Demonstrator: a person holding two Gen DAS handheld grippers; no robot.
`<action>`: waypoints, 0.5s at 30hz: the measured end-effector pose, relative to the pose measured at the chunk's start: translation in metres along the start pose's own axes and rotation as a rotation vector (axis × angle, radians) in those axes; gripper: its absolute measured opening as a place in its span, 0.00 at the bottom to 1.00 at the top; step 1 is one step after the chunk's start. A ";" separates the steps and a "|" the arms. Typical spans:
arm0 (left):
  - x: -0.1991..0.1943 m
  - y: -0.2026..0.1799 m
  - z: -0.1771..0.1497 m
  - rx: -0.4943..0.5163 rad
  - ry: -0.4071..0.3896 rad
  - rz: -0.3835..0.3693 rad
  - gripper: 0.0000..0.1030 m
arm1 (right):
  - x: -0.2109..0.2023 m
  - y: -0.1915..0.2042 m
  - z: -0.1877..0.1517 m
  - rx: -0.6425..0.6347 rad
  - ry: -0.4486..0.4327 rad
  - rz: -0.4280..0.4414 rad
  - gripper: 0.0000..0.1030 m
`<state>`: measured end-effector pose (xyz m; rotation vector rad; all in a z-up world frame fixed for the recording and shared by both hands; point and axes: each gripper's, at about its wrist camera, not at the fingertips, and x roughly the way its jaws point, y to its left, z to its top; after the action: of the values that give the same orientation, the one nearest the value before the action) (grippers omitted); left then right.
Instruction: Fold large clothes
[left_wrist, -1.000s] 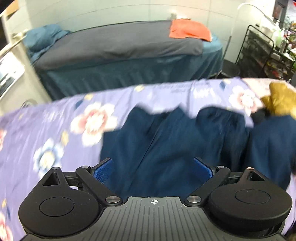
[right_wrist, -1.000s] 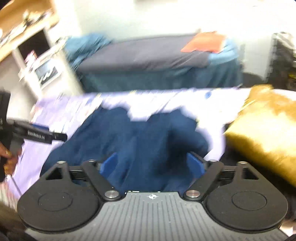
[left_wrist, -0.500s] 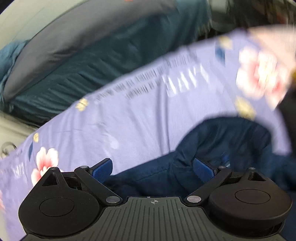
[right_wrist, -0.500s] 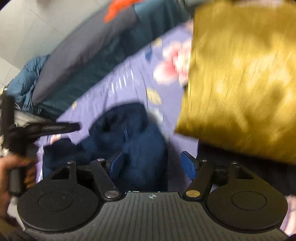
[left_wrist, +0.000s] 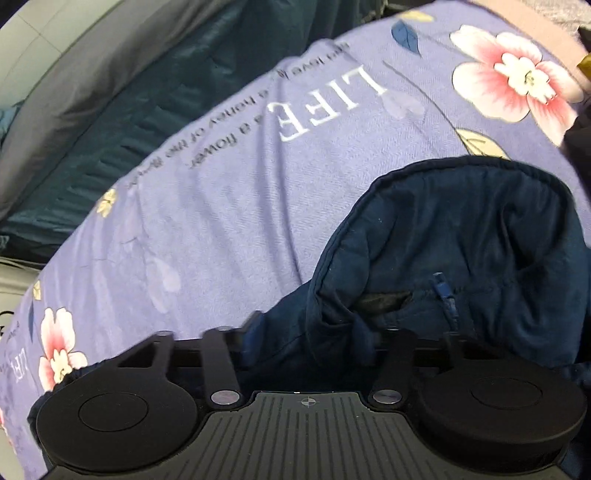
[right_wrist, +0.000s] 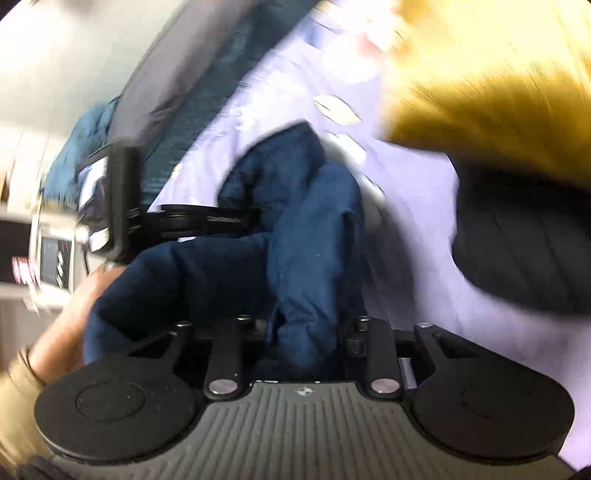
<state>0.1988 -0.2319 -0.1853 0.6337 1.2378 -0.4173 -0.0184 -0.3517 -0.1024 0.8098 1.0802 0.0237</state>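
Rightward, navy garment (left_wrist: 461, 236) crowds mustard cushion (right_wrist: 491, 85).

Motion blur smears the yellow cushion (right_wrist: 491, 85) in the right wrist view. Navy garment (left_wrist: 443, 251) folds hide the left gripper's fingertips.

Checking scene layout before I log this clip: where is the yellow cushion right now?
In the right wrist view the yellow cushion fills the upper right, lying on the floral bedsheet, right of the navy garment and partly over a black item.
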 end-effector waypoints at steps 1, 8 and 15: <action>-0.006 0.003 0.000 -0.021 -0.023 -0.006 0.75 | -0.010 0.009 -0.003 -0.046 -0.046 0.010 0.24; -0.110 0.102 -0.029 -0.350 -0.286 -0.084 0.55 | -0.075 0.092 -0.004 -0.279 -0.279 0.098 0.19; -0.283 0.226 -0.101 -0.533 -0.669 -0.030 0.46 | -0.154 0.239 -0.015 -0.743 -0.532 0.279 0.16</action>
<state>0.1824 -0.0070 0.1150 0.0005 0.6655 -0.2702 -0.0216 -0.2323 0.1558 0.2510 0.3856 0.4010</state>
